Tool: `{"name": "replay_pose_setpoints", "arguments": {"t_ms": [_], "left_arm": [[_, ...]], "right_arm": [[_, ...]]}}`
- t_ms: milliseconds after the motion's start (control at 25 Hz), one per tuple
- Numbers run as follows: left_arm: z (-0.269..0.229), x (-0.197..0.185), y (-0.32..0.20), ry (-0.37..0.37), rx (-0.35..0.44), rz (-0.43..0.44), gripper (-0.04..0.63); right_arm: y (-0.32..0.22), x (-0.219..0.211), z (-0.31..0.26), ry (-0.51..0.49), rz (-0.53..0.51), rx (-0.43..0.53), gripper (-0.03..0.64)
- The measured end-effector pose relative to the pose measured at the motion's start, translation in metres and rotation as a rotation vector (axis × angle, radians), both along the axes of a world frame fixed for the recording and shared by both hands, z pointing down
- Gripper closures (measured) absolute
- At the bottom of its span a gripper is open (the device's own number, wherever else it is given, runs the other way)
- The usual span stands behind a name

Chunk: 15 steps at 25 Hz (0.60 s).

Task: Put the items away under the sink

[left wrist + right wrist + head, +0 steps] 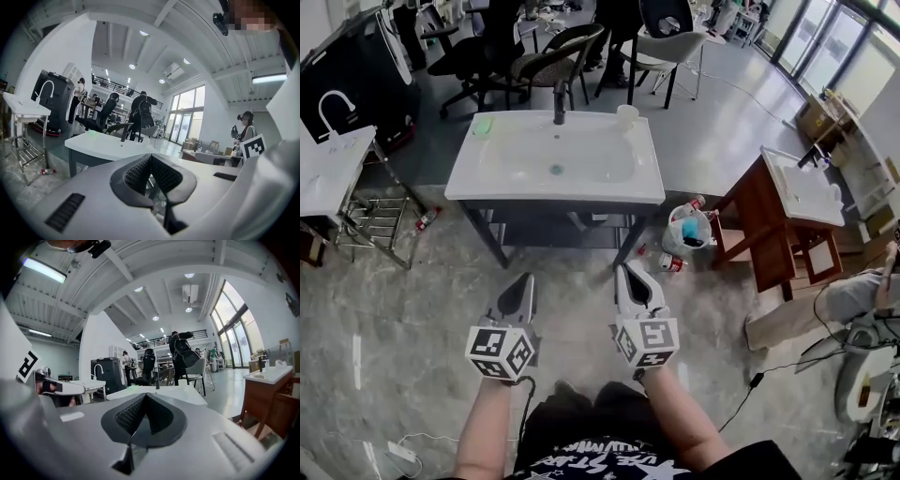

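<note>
My left gripper (523, 283) and right gripper (629, 274) are both closed on nothing, short of the sink (487, 180), while the bucket (688, 232) and a bottle (672, 263) lie on the floor ahead-right, so I judge nothing is stowed yet.

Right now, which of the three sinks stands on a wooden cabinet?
The far-right sink; the middle sink has dark legs, the left sink a metal rack.

Bright, even light comes from tall glass windows (234, 333) and long white ceiling strip lights (274, 78). The 2 gripper views bow strongly, with black corners.
</note>
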<state>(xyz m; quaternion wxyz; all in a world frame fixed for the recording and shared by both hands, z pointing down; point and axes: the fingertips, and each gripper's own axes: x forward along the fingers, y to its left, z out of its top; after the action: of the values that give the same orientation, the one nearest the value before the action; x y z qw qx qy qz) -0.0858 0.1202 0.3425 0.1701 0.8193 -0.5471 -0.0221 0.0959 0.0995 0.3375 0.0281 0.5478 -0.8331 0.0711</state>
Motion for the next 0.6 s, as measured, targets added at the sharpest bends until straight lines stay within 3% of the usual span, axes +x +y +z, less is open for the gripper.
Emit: {"name": "replay_pose_setpoints", "arguments": {"t_ms": [240, 600], "left_arm": [[-0.016, 0.028, 0.021, -0.02, 0.004, -0.031, 0.586], [-0.017, 0.082, 0.072, 0.016, -0.011, -0.068, 0.586]], "right_arm": [[0.024, 0.021, -0.006, -0.02, -0.143, -0.035, 0.615], [0.064, 0.064, -0.011, -0.05, -0.195, -0.025, 0.615]]}}
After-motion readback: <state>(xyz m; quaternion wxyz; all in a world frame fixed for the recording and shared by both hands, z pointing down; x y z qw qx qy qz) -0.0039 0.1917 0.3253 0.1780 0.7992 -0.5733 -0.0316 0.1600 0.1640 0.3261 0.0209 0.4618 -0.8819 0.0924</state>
